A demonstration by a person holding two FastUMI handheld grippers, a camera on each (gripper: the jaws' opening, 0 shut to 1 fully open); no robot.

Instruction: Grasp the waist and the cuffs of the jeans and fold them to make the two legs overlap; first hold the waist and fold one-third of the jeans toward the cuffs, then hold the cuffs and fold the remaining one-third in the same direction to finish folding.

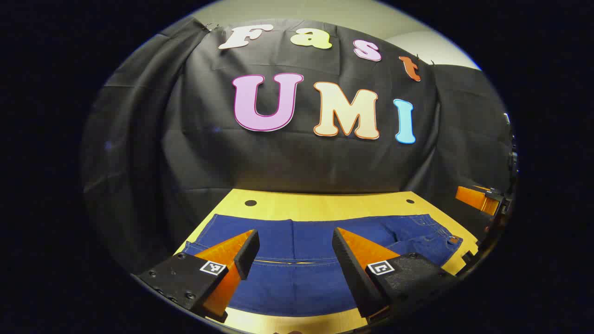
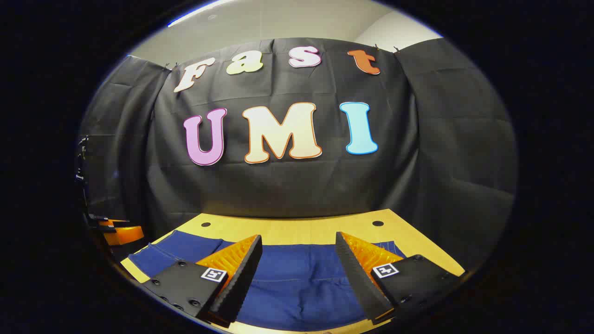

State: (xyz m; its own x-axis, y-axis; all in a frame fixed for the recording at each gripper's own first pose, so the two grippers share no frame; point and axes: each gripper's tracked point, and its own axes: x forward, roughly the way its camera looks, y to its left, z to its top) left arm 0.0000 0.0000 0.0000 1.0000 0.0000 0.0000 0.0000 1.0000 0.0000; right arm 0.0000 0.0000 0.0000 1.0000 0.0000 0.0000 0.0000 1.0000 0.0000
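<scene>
Both tools (image 1: 295, 253) (image 2: 299, 257) hang spread above flat jeans (image 1: 320, 241), table (image 1: 325, 206) edge bare beyond.

Black cloth wall (image 1: 297, 157) across the back, creased, draped in folds at both sides, pinned along top edge w/ small clips. Pale plain wall (image 2: 260, 23) above the cloth; lighter panel (image 1: 431, 46) at upper right, corner seam btwn the two. Bright strip of light (image 2: 195, 13) along upper left edge in right gripper view. Light wood tabletop (image 1: 325, 206) in front, butting against the cloth, yellowish under the lighting. Two small dark round holes (image 1: 250, 203) near the table's far edge, one twd each side. Cloth dimmer twd outer sides.
</scene>
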